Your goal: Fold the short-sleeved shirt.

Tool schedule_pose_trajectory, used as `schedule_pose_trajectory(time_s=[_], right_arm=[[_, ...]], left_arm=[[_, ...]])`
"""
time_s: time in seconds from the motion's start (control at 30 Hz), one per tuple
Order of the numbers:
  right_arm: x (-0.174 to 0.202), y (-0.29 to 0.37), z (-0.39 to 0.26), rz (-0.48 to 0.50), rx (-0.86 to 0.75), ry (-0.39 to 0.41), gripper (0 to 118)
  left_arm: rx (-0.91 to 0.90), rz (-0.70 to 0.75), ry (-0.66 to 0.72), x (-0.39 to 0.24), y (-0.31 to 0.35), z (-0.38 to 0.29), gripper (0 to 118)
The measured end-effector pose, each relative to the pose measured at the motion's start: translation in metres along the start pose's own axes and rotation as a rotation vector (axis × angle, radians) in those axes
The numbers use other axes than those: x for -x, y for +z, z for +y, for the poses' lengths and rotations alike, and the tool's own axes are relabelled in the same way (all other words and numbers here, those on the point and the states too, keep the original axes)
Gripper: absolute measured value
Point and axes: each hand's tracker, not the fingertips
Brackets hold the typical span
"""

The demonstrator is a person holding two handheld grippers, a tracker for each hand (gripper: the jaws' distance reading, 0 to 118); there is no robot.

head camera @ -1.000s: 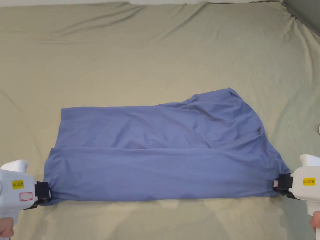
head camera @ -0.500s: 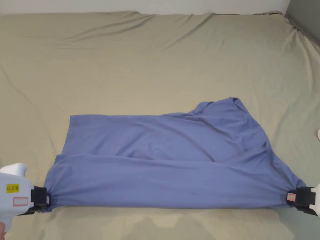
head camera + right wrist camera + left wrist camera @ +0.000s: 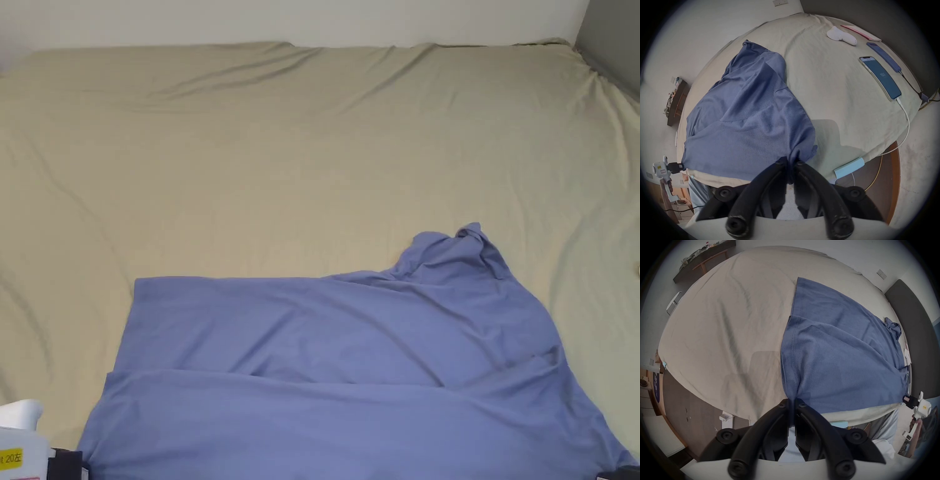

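Now | blue shirt (image 3: 350, 375) lay on the beige bed sheet (image 3: 281, 175), toward 6 o'clock in head view | left gripper (image 3: 792, 400) clamped its hem corner | right gripper (image 3: 790, 160) pinched the opposite bunched corner, fabric taut between.

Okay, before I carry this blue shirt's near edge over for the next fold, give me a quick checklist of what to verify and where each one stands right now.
1. Left tool clamped on the shirt corner: ok.
2. Right tool clamped on the opposite corner: ok.
3. Near edge pulled straight between both tools: ok.
4. Far right part of the shirt lying flat: not ok, bunched and wrinkled.
5. Bedsheet beyond the shirt free for the fold: ok.
6. Phone and its cable off the shirt: ok.
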Motion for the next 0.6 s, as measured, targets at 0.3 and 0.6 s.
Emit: schedule_pose_trajectory(time_s=[0.3, 0.6], right_arm=[[0.028, 0.05, 0.025, 0.033, -0.186, 0.092, 55], [0.09, 0.031, 0.084, 0.077, -0.23, 0.119, 0]], left_arm=[[-0.117, -0.011, 0.024, -0.003, 0.021, 0.041, 100], [-0.267, -0.047, -0.023, -0.049, -0.005, 0.145, 1]])
